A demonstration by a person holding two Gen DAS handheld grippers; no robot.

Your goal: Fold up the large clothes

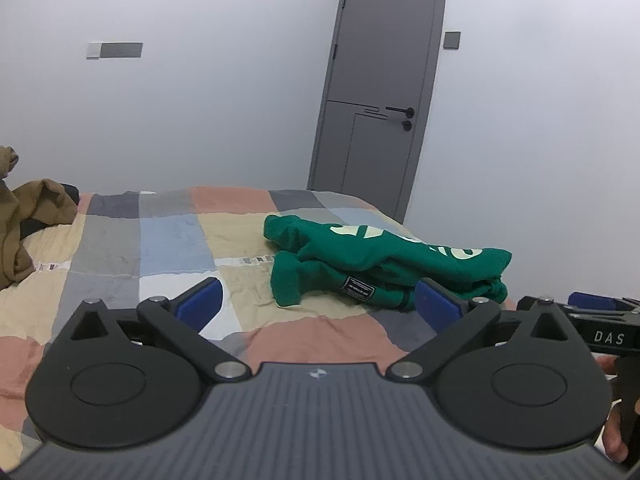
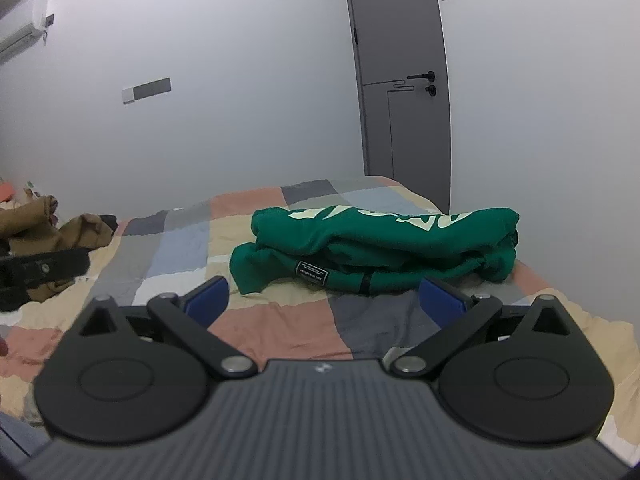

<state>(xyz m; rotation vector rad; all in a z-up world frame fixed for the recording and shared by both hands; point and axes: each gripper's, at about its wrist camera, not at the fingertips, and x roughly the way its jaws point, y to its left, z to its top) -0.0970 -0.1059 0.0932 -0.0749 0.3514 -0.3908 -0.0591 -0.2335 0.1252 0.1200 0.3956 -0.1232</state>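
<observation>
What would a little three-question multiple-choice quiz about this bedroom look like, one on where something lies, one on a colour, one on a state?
1. Where does the brown garment lie?
A. at the left edge of the bed
B. on top of the green one
C. hanging on the door

2. What colour is the folded sweatshirt?
A. red
B. green
C. white

3. How do the jaws of the right gripper stand?
A. clamped on the sweatshirt
B. shut on nothing
C. wide open, holding nothing

Answers:
1. A, it is heaped far left on the checked bedspread.
2. B, green cloth with pale lettering.
3. C, the blue pads stand far apart with only bedspread between them.
</observation>
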